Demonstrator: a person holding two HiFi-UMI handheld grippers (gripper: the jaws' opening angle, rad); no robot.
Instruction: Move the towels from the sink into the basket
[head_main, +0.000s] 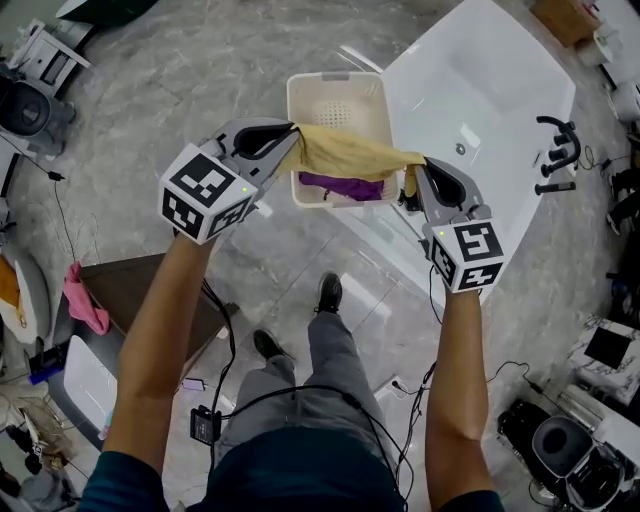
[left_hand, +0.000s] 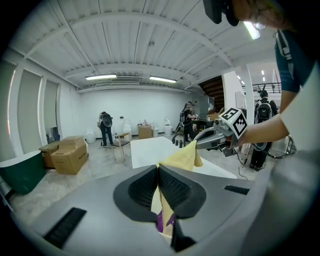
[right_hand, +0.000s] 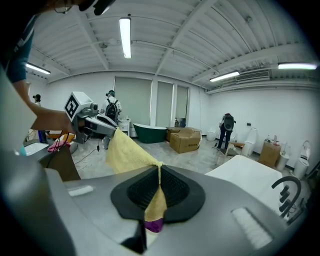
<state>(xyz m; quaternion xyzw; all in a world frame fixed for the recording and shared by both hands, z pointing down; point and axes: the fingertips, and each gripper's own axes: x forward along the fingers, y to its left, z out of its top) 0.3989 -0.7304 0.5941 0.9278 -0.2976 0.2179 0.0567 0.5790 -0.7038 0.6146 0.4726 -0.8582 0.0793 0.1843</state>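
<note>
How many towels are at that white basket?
2: a yellow towel held between the left tool and right tool above the basket, a purple towel inside it. Others may hide underneath.

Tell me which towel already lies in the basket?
The purple towel lies in the white basket; the yellow towel is stretched above it, clamped by the left hand-held gripper and the right hand-held gripper.

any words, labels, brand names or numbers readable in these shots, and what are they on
No readable words or numbers in any view.
The marker cubes on the left gripper and right gripper: square black-and-white patterns, not text.
The cardboard boxes: any print is too blurred to read.
On the yellow towel and basket: no label visible.
</note>
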